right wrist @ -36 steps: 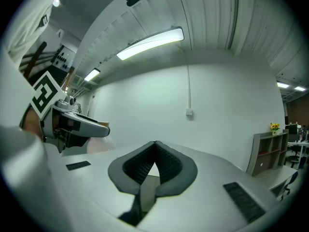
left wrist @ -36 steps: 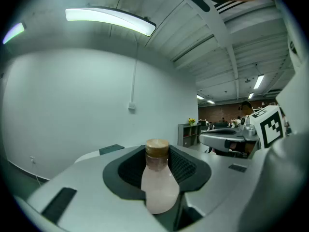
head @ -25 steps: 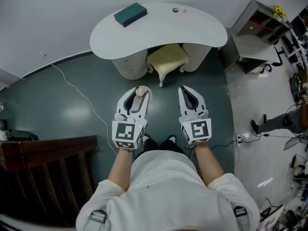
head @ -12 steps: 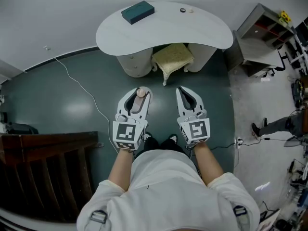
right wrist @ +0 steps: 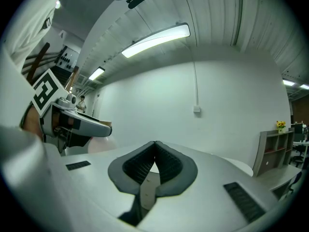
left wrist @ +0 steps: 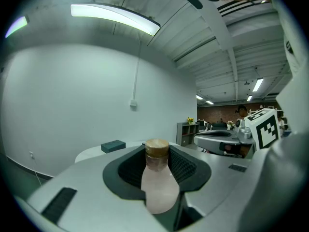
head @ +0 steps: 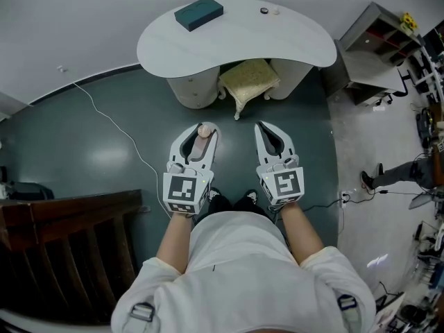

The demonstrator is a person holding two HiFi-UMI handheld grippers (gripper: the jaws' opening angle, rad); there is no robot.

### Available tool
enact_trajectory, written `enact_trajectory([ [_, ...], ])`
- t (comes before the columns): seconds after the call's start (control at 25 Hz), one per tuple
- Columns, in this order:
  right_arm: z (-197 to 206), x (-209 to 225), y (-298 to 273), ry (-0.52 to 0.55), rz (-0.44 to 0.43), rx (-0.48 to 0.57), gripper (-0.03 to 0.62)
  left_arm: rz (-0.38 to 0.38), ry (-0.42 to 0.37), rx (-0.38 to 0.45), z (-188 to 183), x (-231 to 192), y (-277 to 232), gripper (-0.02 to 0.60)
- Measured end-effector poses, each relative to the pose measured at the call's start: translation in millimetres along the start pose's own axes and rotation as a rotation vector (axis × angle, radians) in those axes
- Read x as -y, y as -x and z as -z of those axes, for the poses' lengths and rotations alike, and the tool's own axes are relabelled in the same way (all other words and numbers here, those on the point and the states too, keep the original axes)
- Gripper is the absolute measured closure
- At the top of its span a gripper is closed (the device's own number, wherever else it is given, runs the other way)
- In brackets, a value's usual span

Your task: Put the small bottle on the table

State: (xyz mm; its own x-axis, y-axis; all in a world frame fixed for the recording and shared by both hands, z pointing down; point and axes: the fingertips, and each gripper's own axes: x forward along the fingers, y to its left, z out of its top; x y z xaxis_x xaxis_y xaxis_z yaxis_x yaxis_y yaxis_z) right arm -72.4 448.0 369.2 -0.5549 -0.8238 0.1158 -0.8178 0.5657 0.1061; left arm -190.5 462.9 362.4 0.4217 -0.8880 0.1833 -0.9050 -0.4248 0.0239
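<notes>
**Status.** The left gripper [head: 198,136] pinches the small bottle [left wrist: 158,187] at its neck, between the ribbed pads. The bottle stands upright, with its cap [left wrist: 157,148] above the jaw tips. The right gripper [right wrist: 155,149] is pressed together with nothing between its pads, and it is held just beside the left gripper. The table [head: 298,44] lies well ahead of both grippers, so the carry appears to be in progress and the placement not yet begun.

**Hazards.**
- Slip: the bottle body is smooth and rounded. Any easing of the pinch would probably let it drop to the hard floor.
- Toppling: the base is hidden below the jaws. A tilted release on the tabletop could let the bottle fall over and roll.
- Collision: a stool [head: 248,82] sits under the table edge, directly ahead of the grippers. A teal box [head: 199,13] lies ahead of the left gripper, and two small round items [head: 269,10] lie ahead of the right gripper.
- Tripping: a white cable [head: 111,127] runs across the floor to the left of the left gripper.

**Materials.**
- Bottle: translucent pale pink, glossy and pear-shaped, with a tan, matt, cork-like cap.
- Grippers: smooth light-grey shells and black, finely ribbed pads.
- Table: white, smooth and kidney-shaped, on rounded pedestals.
- Stool: yellowish textured cushion.
</notes>
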Motion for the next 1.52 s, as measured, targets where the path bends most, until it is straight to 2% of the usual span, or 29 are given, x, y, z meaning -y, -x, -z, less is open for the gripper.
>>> enact_trajectory([
  [0.36,6,-13,-20,-0.009,0.061,-0.025,0.595,0.073,0.003,-0.003,9,-27,-7,0.43],
  [0.64,17,14,-44,-0.024,0.066,-0.031,0.595,0.078,0.006,-0.023,14,-38,-38,0.43],
  [0.84,21,54,-76,-0.039,0.059,-0.015,0.595,0.068,0.001,-0.033,10,-44,-82,0.43],
  [1.12,19,134,-132,-0.049,0.031,-0.006,0.595,0.054,-0.011,-0.035,-16,-51,-180,0.43],
  [1.52,29,242,-169,-0.076,-0.016,0.002,0.595,0.05,-0.026,-0.056,-45,-19,-306,0.43],
])
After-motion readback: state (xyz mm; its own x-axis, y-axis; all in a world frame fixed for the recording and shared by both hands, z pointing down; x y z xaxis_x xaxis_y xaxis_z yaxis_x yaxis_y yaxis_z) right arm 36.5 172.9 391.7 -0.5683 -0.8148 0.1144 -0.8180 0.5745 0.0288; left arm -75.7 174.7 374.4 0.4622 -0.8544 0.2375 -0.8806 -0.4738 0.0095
